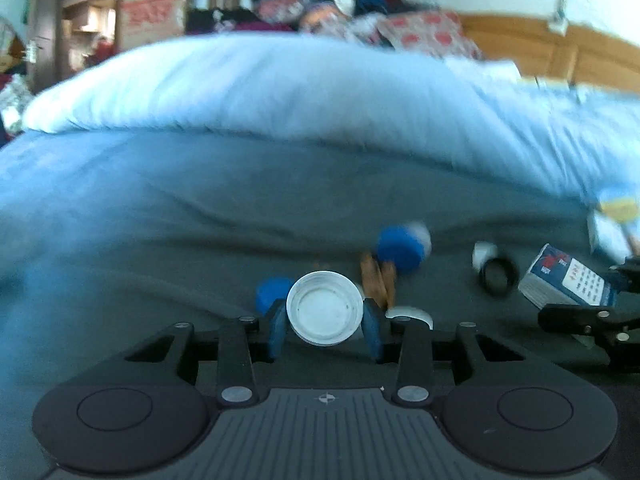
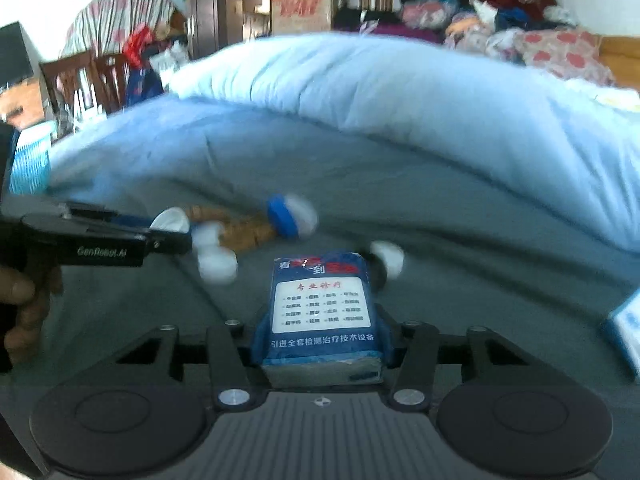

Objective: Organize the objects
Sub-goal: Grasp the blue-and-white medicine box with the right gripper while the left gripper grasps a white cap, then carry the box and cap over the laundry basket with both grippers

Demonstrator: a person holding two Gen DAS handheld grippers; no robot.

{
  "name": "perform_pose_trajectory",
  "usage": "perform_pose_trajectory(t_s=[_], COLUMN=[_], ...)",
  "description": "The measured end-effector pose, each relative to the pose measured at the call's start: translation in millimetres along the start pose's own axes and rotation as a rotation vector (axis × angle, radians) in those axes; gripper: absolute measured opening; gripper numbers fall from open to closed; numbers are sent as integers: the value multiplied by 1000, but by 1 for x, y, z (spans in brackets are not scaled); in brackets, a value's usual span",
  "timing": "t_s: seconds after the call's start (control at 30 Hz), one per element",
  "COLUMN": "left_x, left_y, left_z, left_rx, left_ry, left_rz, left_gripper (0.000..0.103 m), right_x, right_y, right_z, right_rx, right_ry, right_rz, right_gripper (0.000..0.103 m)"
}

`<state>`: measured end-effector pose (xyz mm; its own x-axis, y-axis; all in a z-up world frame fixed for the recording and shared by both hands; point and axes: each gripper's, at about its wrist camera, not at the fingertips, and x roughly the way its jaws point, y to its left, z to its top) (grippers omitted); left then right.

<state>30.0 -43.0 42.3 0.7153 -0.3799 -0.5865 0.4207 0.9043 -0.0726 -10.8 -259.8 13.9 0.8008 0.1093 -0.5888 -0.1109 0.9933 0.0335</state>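
Left gripper (image 1: pixel 325 316) clamps white lid (image 1: pixel 325 307) btwn pads; right gripper (image 2: pixel 321 330) clamps blue tissue pack (image 2: pixel 322 312).

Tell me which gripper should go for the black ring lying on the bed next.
Neither is free: the left gripper grips the white lid, the right gripper the blue tissue pack. Once emptied, probably the right: the black ring lies just beyond its pack.
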Motion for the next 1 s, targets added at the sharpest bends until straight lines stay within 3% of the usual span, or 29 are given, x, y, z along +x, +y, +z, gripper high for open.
perform_pose_trajectory(t_s=[0.17,0.33,0.47,0.7,0.83,1.0], left_x=[-76,-157,-217,-279,-298,-308], left_y=[37,105,163,237,268,292], left_z=[47,74,75,68,57,44], left_rx=[-36,-108,-199,-326,-375,-413], left_ry=[-70,-134,-163,-156,-137,-112], left_rz=[187,402,536,659,677,683], left_gripper=[40,40,40,40,40,40], right_x=[-18,-34,-45,-57,-61,-55], right_y=[49,143,224,350,409,454], right_z=[75,149,190,241,251,251], right_rx=[-47,-115,-170,-267,-304,-342], right_ry=[-138,-255,-290,-281,-248,-211], right_rz=[74,234,344,474,526,551], right_gripper=[53,53,53,53,53,53])
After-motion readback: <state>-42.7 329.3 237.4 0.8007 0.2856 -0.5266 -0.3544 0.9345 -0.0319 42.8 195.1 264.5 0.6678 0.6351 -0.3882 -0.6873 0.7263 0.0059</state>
